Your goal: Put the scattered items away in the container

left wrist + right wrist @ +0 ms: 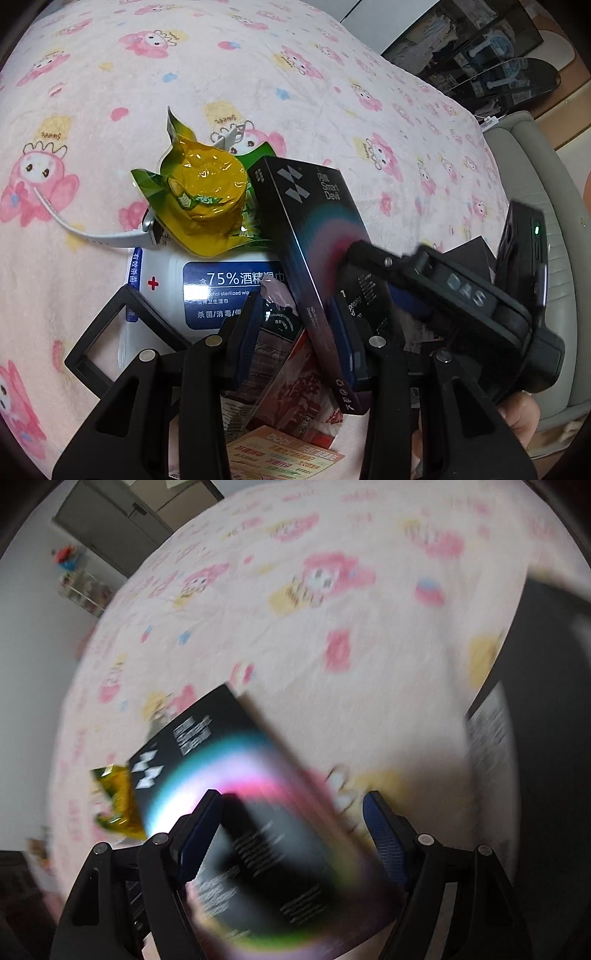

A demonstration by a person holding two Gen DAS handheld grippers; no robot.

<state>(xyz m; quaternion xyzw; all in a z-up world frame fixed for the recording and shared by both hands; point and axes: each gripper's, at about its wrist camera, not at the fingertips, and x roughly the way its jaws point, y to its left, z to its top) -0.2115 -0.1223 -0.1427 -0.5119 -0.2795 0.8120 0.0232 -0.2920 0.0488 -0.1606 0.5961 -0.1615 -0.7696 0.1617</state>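
Note:
In the left wrist view a black "Smart Devil" box (314, 236) leans upright among piled items: a yellow-green snack pouch (207, 195), a white alcohol wipes pack (207, 288), a white smartwatch (122, 236), and red and orange packets (295, 391). They lie partly over a black open container (99, 343). My left gripper (295, 332) is open around the box's lower edge. My right gripper (373, 258) reaches in from the right against the box. The right wrist view is blurred: my right gripper (291, 816) is open with the box (236, 775) between its fingers.
The pink cartoon-print blanket (258, 74) covers the bed. A grey padded chair (535, 221) and a dark glass desk (498, 62) stand to the right. A dark object (546, 720) stands at the right wrist view's right edge. A grey cabinet (110, 520) stands far left.

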